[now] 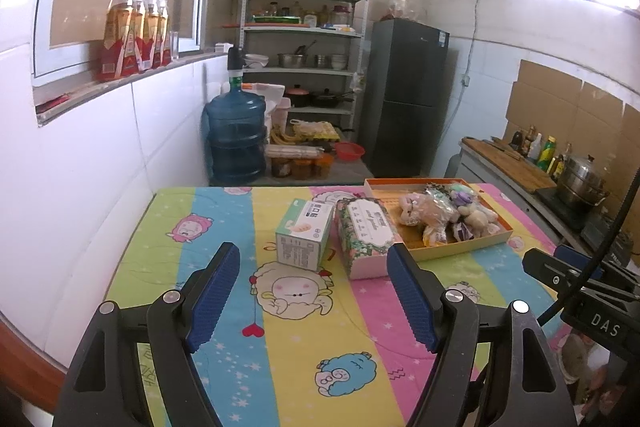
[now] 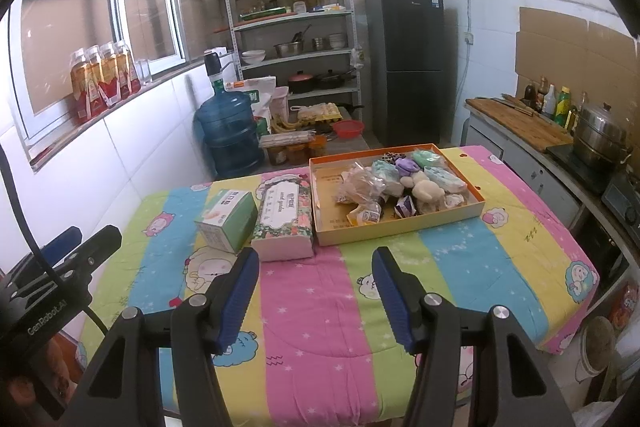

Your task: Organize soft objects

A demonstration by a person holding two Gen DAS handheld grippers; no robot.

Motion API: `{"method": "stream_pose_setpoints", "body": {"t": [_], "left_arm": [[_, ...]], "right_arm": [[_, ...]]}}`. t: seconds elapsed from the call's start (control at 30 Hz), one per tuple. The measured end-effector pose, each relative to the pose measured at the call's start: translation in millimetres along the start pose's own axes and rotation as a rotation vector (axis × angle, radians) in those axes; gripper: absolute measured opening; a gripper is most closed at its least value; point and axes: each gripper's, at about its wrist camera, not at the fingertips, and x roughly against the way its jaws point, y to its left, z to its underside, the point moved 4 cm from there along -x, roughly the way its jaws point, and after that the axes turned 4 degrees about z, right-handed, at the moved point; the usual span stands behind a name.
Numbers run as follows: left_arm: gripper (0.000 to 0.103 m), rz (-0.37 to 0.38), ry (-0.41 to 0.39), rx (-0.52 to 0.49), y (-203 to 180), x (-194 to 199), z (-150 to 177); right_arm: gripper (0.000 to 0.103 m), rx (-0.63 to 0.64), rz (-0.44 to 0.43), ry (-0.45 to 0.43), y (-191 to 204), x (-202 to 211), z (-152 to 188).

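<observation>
Soft toys [image 2: 404,183] lay heaped in an orange tray [image 2: 400,225] at the far side of the striped blanket [image 2: 320,307]. Both tongs, left gripper [image 1: 314,267] and right gripper [image 2: 316,273], hung over the blanket, tipped down, jaws apart and empty. Behind stood shelves [image 2: 296,27] and a dark fridge [image 2: 408,67].

Matt printed cloth quilt [image 2: 320,307], cardboard tray [image 2: 400,223], ribbed blue rubbery pads [image 1: 216,291] on black plastic tongs
</observation>
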Motion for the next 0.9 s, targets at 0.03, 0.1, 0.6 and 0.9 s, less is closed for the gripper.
{"method": "stream_pose_setpoints", "body": {"t": [0.03,0.1,0.6,0.9], "left_arm": [[0.077,0.001,0.0,0.0,0.1,-0.1,0.0],[0.077,0.001,0.0,0.0,0.0,-0.2,0.1],[0.077,0.002,0.005,0.0,1.2,-1.8,0.4],[0.077,0.001,0.005,-0.002,0.4,-2.9,0.6]], "right_arm": [[0.059,0.0,0.0,0.0,0.0,0.1,0.1],[0.059,-0.001,0.0,0.0,0.1,0.0,0.1],[0.059,-0.006,0.0,0.007,-0.6,-2.7,3.7],[0.059,-0.013,-0.002,0.01,-3.5,-4.9,6.7]]}}
